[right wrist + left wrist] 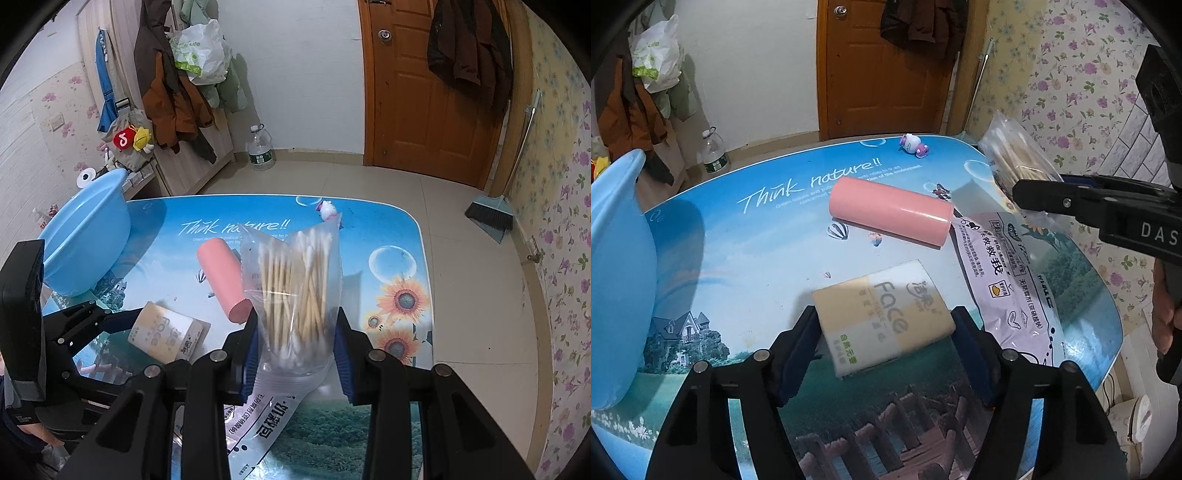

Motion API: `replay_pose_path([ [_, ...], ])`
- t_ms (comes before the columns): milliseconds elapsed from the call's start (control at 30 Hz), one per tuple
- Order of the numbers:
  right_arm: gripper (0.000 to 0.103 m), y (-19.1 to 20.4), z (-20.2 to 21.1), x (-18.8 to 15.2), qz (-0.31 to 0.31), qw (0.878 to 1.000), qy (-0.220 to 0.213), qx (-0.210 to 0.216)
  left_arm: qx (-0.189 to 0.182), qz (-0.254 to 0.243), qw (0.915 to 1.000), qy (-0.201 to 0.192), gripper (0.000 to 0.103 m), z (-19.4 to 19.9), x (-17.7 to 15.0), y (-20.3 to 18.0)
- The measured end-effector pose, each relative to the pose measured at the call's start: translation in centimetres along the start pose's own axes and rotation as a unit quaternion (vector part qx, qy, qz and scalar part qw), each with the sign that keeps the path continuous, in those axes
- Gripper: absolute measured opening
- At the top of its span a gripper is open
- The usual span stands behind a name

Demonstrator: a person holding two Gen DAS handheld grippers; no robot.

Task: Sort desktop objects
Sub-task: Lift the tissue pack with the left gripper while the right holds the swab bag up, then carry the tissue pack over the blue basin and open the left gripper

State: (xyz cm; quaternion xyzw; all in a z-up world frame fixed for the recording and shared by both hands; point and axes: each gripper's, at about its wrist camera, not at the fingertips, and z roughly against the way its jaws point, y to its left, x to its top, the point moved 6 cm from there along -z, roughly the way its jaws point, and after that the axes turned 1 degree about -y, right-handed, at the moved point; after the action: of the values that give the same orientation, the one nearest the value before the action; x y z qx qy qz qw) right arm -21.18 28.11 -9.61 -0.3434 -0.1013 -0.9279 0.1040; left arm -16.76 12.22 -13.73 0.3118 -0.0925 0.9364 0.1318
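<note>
So the left gripper [884, 341] has the tissue pack [882, 321] sitting right between its fingers; the pads look to be at its sides, but I honestly can't tell if they're pressing or just flanking it, and the pack lies flat on the table [738, 236]. The right gripper [295, 354] is pinching a clear bag of cotton swabs [291, 291], held upright off the table, and the bag blocks a good chunk of what's past it. Just beyond the tissue pack lies the pink roll [891, 211], and in the right wrist view its far side is hidden behind the bag. To the right of the left gripper is a lilac packet [1008, 291], its near end cut off by the fingers. The blue basin [617, 280] is off to the left, cropped by the frame edge. The little toy [914, 144] at the far edge is too small to make out.
</note>
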Motion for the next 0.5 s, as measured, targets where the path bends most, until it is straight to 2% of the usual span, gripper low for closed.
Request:
replay_pose_path([
  [233, 0.037, 0.0, 0.4, 0.2, 0.001, 1.000, -0.004, -0.005, 0.001, -0.004, 0.9997, -0.024, 0.069, 1.7, 0.8, -0.1],
  [500, 0.037, 1.3, 1.9, 0.8, 0.011, 1.000, -0.012, -0.009, 0.006, -0.003, 0.9980, -0.064, 0.069, 5.7, 2.0, 0.4],
])
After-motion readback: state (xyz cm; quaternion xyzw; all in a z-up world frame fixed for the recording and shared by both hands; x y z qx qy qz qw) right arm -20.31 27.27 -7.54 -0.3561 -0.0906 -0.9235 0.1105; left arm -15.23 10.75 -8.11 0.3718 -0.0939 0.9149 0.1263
